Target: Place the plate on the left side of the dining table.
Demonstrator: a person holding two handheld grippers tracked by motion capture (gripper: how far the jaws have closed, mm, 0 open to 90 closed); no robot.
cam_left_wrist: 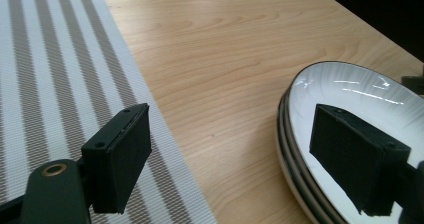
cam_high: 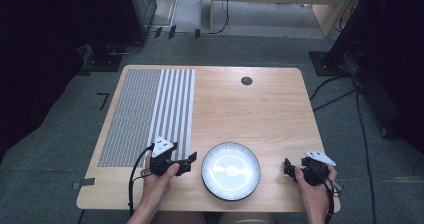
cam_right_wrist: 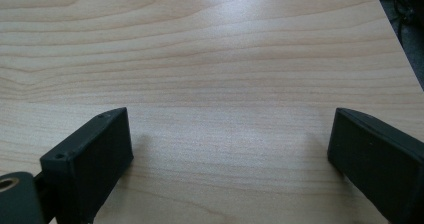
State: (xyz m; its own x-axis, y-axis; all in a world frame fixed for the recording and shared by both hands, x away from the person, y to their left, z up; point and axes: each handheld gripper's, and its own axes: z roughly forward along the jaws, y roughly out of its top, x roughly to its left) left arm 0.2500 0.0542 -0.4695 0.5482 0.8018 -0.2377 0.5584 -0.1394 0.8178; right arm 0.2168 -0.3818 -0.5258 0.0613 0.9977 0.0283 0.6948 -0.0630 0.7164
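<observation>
While both hands rest at the table's near edge, the left gripper and right gripper stand with jaws spread wide, holding nothing. Between them, at six o'clock on the wooden table, sits a stack of white plates. A striped placemat lies toward ten o'clock.

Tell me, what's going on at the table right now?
Left gripper open, jaws wide beside the stacked plates, not touching. Right gripper open over bare wooden table. Striped placemat lies left. Nothing blocks the plates.
</observation>
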